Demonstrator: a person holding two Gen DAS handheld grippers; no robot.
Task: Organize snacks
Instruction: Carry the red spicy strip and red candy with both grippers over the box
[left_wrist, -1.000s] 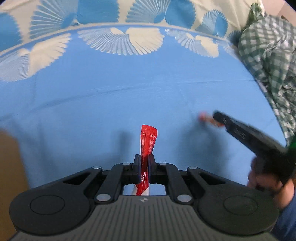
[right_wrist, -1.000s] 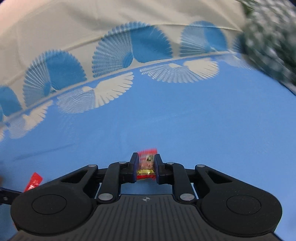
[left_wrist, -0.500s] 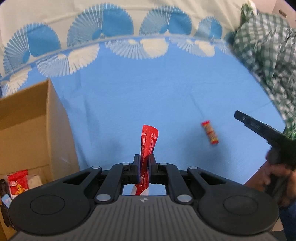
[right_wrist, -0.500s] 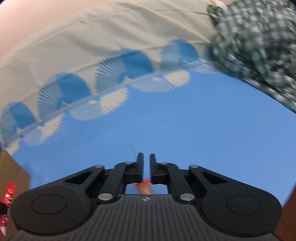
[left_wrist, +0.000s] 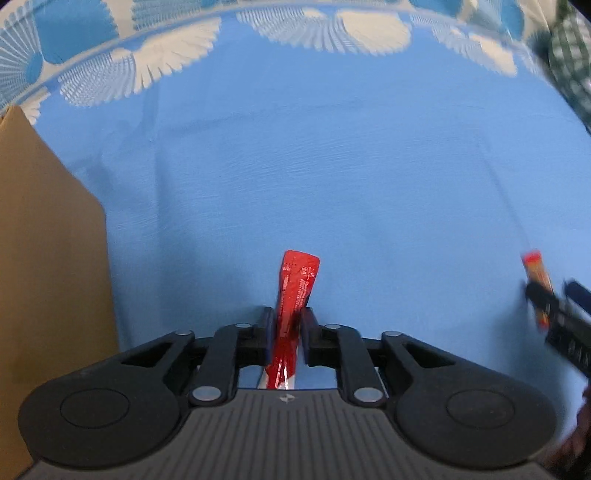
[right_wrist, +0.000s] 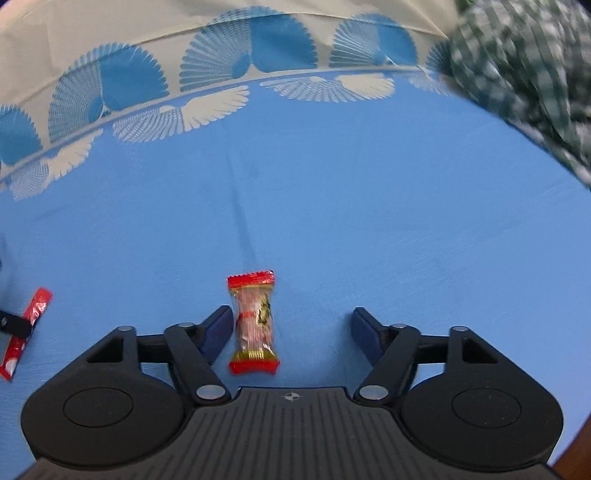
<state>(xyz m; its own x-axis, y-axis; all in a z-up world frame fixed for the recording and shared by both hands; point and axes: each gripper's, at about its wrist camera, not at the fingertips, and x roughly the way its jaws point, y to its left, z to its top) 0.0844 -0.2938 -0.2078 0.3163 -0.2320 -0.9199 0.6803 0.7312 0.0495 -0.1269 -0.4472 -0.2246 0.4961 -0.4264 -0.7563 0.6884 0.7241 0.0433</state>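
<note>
Left gripper (left_wrist: 287, 325) is clamped on a red snack stick (left_wrist: 295, 291), pointing to 12 o'clock, probably headed for the cardboard box (left_wrist: 44, 258) at 9; box contents hidden. Right gripper (right_wrist: 291, 332) fingers spread wide around a clear red-ended candy pack (right_wrist: 255, 325) flat on the blue tablecloth (right_wrist: 369, 221), lined up to pinch.

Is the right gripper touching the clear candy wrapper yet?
Apart. In the right wrist view, the right gripper has open jaws, with blue cloth visible between both and the candy wrapper.
</note>
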